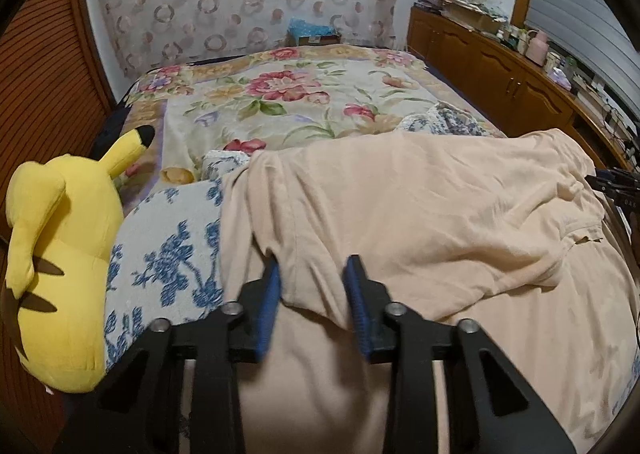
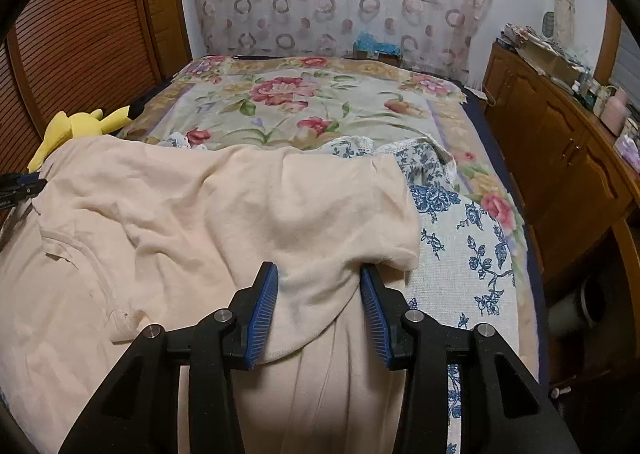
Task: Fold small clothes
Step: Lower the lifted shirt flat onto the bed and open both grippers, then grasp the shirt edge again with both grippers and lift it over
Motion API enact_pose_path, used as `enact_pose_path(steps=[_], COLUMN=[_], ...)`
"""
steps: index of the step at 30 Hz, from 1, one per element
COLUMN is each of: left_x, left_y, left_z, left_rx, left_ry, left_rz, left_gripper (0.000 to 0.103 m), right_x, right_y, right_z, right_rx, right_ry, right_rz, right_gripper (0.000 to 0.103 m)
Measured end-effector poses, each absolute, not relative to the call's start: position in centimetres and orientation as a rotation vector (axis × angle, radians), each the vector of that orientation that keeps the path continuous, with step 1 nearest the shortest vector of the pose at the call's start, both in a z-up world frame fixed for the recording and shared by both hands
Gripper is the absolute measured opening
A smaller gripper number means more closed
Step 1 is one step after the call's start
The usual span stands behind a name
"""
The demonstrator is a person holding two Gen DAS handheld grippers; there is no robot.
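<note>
A cream t-shirt (image 1: 420,214) lies on the bed, its upper part folded back over its lower part. It also shows in the right wrist view (image 2: 180,214). My left gripper (image 1: 314,266) is open, its blue fingers standing on either side of the shirt's left sleeve fold. My right gripper (image 2: 318,274) is open, its fingers on either side of the right sleeve fold. The fabric lies loose between both pairs of jaws, not pinched. The right gripper's tip shows at the left wrist view's right edge (image 1: 616,184).
A yellow plush toy (image 1: 60,254) lies left of the shirt. A blue-patterned white cloth (image 1: 168,254) lies under the shirt on a floral bedspread (image 1: 280,102). A wooden cabinet (image 2: 560,158) with clutter runs along the right. A wooden slatted panel (image 2: 80,34) stands at the left.
</note>
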State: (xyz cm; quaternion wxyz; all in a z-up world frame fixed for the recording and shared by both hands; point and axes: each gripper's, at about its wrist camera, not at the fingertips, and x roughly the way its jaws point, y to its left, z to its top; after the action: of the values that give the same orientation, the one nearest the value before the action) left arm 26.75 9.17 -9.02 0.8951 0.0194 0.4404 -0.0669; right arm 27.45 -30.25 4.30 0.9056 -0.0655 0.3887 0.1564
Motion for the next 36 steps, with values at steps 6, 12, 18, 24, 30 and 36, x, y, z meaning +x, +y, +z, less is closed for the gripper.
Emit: enact_pose_path(steps=[6,12,18,24,30,36], left_x=[27.2,26.9,25.1,22.9,19.9,15.6], left_y=[8.4,8.6,9.1,9.7,10.0,10.3], left_z=[-8.9,-8.2,-5.4,-2.5,0.3,3.4], left_rx=[0.087,0.079,0.057,0.013,-0.004,-0.003], left_ry=[0.917,0.880,0.774,0.701,0.625,0.555], left_rz=[-0.146,-0.157,-0.143,-0.142,-0.136,-0.127], left_gripper=[0.013,0.008,0.007,0.007,0.006,0.006], right_x=[27.7,28.0,26.7,24.1,20.3,15.3], right_y=[-30.1,-29.4,-30.7,-32.3,-33.2,-34.5], right_z=[5.3,5.4,7.2,9.6,10.2,11.2], right_rx=[-0.132,-0.155,-0.116,-0.088,-0.083,-0.075], right_ry=[0.812,0.799,0.685,0.583,0.514,0.436], right_rz=[0.335,0.390,0.391,0.382,0.380,0.373], right_gripper=[0.028,0.002,0.001,0.001,0.001,0.001])
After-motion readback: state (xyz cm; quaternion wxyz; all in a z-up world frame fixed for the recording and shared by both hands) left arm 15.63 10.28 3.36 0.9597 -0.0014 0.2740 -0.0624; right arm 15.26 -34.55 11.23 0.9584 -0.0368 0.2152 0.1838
